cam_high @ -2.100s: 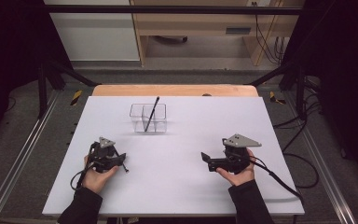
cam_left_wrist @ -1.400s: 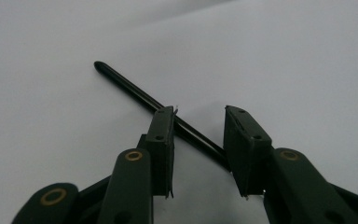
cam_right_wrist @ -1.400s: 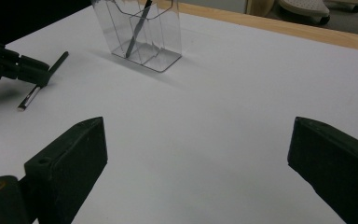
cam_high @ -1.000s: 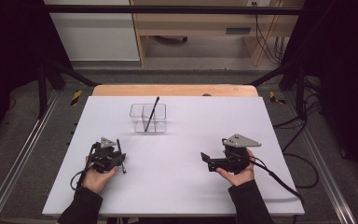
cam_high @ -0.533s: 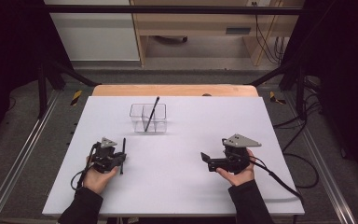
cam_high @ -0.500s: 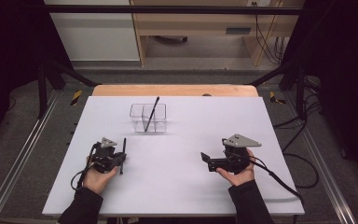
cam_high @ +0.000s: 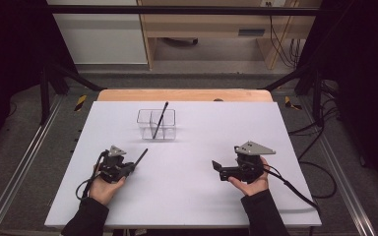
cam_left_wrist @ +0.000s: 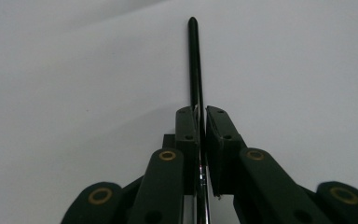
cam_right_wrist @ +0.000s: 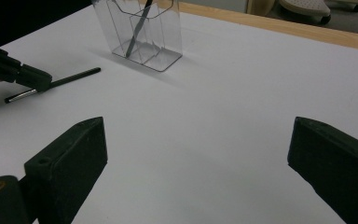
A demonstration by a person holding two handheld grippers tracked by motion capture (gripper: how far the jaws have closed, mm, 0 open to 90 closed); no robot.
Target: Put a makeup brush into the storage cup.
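High view: the left gripper (cam_high: 128, 168), held in the person's left hand (cam_high: 104, 187), has just been closing and is now clamped on a thin black pen (cam_high: 140, 157); the pen projects from the jaws up and to the right, its long axis aimed roughly toward the clear plastic organizer (cam_high: 156, 125), which stands well apart from it farther up the white table (cam_high: 192, 196). A second dark pen (cam_high: 160, 119) leans tilted inside the organizer, its top above the rim. The right gripper (cam_high: 217, 167), held in the right hand (cam_high: 250, 183) far to the right of the organizer and nearer the person, points leftward with its jaws spread and nothing between them. Left gripper view: the two black pads (cam_left_wrist: 186, 135) meet on the pen (cam_left_wrist: 195, 70), which runs straight ahead from between them, its rounded tip farthest from the camera, with a silvery section visible behind the pads. Right gripper view: the jaws stand wide apart over bare table (cam_right_wrist: 223, 140), released and touching nothing; beyond them the organizer (cam_right_wrist: 142, 35) stands upright with its leaning pen (cam_right_wrist: 137, 28), and to its left the left gripper (cam_right_wrist: 30, 77) grasps the black pen (cam_right_wrist: 72, 77), black tip toward the organizer, silver end (cam_right_wrist: 16, 98) trailing behind the jaws.
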